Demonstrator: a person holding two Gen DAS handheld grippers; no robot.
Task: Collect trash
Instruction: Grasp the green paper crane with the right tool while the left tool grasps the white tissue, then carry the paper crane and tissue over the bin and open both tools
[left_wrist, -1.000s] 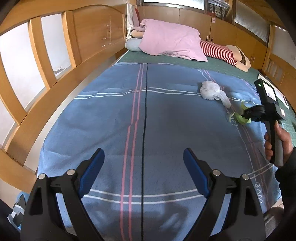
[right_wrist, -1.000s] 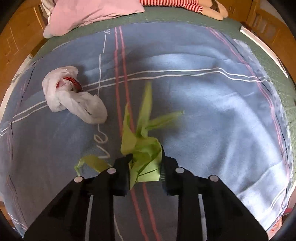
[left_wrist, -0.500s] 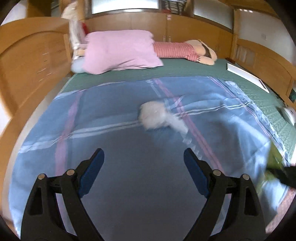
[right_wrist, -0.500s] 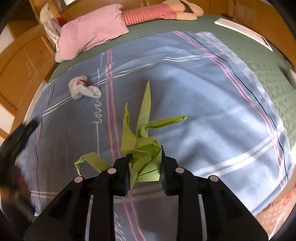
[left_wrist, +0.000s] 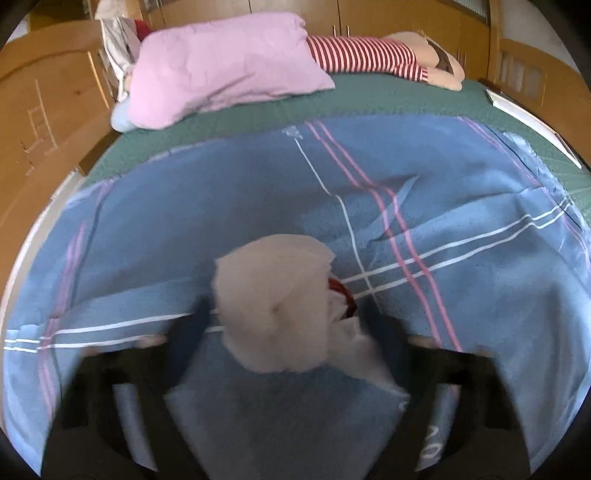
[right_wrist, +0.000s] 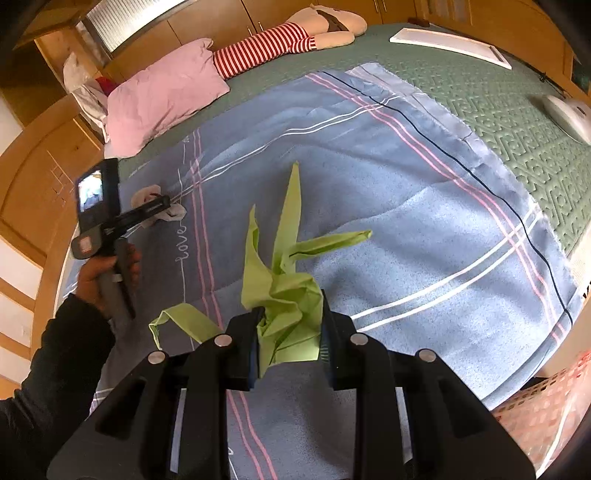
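Left wrist: gripper (left_wrist: 284, 332) blurred, perhaps open.

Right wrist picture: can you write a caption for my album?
The right tool pinches crumpled green paper above the blue blanket, while the left tool reaches the white bag.

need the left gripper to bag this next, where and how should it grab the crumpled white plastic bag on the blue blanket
Probably the puffy upper bulge of the crumpled white plastic bag, approached from the near bed edge, one finger on each side. That lump stands proud of the blue blanket, while its flat tail lies low. The left gripper already straddles it, blurred.
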